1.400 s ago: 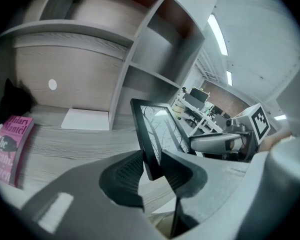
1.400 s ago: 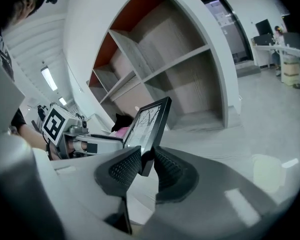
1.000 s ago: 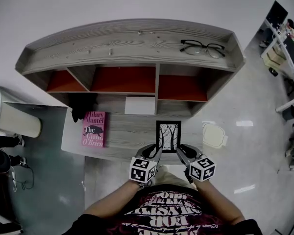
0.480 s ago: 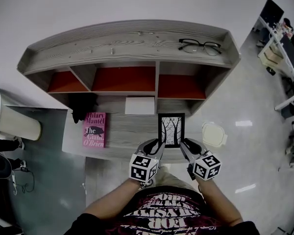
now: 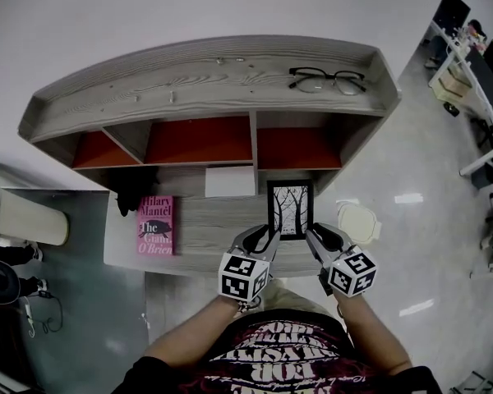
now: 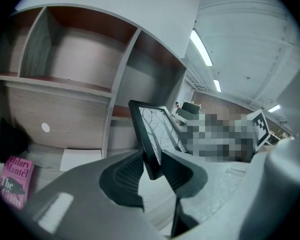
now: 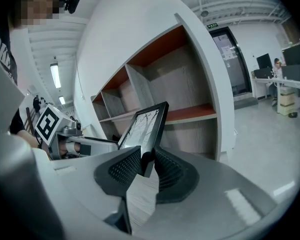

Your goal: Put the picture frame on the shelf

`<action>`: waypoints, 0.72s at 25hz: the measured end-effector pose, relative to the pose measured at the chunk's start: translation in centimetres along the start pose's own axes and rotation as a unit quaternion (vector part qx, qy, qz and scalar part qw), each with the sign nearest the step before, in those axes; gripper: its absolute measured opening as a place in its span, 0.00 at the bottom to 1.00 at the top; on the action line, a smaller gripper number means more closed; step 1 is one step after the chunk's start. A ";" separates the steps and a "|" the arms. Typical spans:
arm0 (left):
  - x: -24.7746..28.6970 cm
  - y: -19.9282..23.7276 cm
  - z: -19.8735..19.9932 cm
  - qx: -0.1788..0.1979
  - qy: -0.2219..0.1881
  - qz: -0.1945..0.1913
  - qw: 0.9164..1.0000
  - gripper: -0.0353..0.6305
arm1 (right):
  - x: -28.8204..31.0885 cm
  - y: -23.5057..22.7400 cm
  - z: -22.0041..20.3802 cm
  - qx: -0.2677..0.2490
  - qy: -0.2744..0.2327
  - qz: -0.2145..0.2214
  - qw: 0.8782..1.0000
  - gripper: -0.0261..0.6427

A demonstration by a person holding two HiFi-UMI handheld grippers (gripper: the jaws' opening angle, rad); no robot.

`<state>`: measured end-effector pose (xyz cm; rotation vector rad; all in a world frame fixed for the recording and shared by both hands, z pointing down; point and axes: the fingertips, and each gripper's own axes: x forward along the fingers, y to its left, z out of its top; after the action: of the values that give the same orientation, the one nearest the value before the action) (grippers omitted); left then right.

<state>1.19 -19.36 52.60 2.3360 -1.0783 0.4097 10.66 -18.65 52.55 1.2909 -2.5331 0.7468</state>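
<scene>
A black picture frame (image 5: 291, 208) with a drawing of bare trees is held above the desk, just in front of the shelf unit's right lower compartment (image 5: 300, 148). My left gripper (image 5: 267, 238) is shut on its lower left corner and my right gripper (image 5: 312, 236) on its lower right corner. In the left gripper view the picture frame (image 6: 151, 134) stands edge-on between the left gripper's (image 6: 151, 170) pads. In the right gripper view the picture frame (image 7: 145, 126) tilts up from the right gripper (image 7: 146, 166), with the red-backed shelf (image 7: 190, 113) behind it.
A pink book (image 5: 155, 225) lies on the desk (image 5: 205, 232) at the left beside a dark object (image 5: 131, 194). A white sheet (image 5: 229, 181) lies under the middle compartment. Glasses (image 5: 326, 79) rest on the shelf top. A cream lidded container (image 5: 357, 222) sits at the desk's right end.
Both grippers have carried the picture frame forward and slightly right, from near the desk's front edge up to the mouth of the right lower compartment.
</scene>
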 end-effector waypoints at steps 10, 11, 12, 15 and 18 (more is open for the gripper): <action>3.4 0.8 2.3 0.003 0.006 0.006 1.000 0.22 | 1.7 -3.3 1.9 0.005 -0.002 -0.001 1.000 0.20; 3.7 0.9 2.5 0.001 0.007 0.007 1.000 0.22 | 2.0 -3.6 2.1 0.005 -0.002 0.001 1.000 0.20; 4.1 1.0 2.7 -0.002 0.008 0.008 1.000 0.22 | 2.2 -4.0 2.4 0.005 -0.001 0.003 1.000 0.20; 5.2 1.4 3.6 -0.002 0.006 0.013 1.000 0.22 | 2.9 -5.0 3.2 0.003 -0.002 0.008 1.000 0.20; 6.3 1.7 4.6 -0.002 0.005 0.017 1.000 0.22 | 3.6 -6.2 4.0 0.003 -0.004 0.013 1.000 0.20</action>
<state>4.13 -26.79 52.47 2.3128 -1.1141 0.4301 13.65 -26.25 52.68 1.2685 -2.5605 0.7577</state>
